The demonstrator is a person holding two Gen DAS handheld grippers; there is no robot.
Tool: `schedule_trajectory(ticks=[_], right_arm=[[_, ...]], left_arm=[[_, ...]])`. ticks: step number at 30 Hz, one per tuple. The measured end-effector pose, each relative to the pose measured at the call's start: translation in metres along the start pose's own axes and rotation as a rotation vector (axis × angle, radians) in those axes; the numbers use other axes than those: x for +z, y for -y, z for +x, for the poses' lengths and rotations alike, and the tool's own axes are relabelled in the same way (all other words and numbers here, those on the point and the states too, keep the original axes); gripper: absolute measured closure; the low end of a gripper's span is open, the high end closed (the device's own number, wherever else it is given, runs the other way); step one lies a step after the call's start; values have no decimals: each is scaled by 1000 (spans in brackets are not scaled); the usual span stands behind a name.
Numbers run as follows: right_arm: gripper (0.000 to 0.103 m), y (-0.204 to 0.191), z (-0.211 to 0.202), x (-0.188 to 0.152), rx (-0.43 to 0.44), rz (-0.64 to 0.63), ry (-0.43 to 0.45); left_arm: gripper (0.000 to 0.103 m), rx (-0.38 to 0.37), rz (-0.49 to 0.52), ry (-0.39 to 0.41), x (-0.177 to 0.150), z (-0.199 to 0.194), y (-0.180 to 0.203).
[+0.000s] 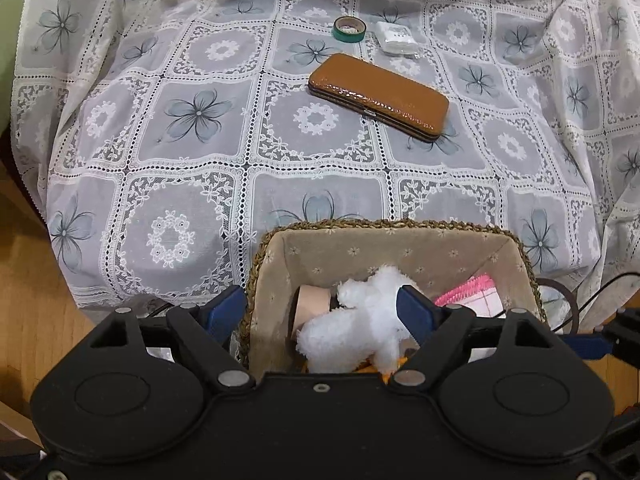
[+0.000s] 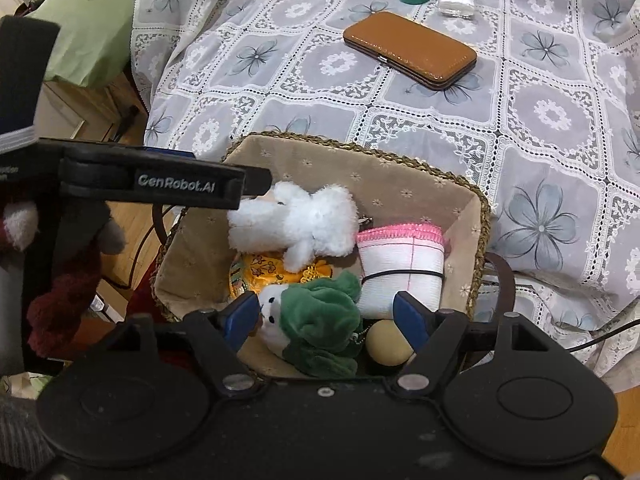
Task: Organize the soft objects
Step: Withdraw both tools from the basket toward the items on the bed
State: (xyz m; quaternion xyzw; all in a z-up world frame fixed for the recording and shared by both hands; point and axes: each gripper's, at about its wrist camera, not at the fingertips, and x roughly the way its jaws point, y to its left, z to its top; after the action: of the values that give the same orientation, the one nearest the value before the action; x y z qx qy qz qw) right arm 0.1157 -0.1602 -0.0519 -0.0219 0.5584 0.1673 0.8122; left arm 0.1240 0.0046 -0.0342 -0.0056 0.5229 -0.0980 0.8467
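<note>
My left gripper [image 1: 322, 314] hangs wide open over the woven basket [image 1: 384, 225] around a white plush toy [image 1: 360, 320] (ungripped), my right gripper [image 2: 322, 316] likewise spread, empty.

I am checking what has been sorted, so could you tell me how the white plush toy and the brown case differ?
The white plush toy is fluffy and irregular; the brown case is smooth, glossy and rectangular. The toy lies inside the basket among other soft items; the case lies flat on the lace cloth, outside it. Neither is gripped.
</note>
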Motion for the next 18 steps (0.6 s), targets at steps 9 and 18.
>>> schedule_trajectory(ticks=[9, 18], right_arm=[[28, 5, -2, 13, 23, 18, -72], [28, 17, -5, 36, 20, -13, -157]], left_arm=[[24, -7, -13, -74, 4, 4, 2], [24, -14, -5, -128, 22, 11, 3]])
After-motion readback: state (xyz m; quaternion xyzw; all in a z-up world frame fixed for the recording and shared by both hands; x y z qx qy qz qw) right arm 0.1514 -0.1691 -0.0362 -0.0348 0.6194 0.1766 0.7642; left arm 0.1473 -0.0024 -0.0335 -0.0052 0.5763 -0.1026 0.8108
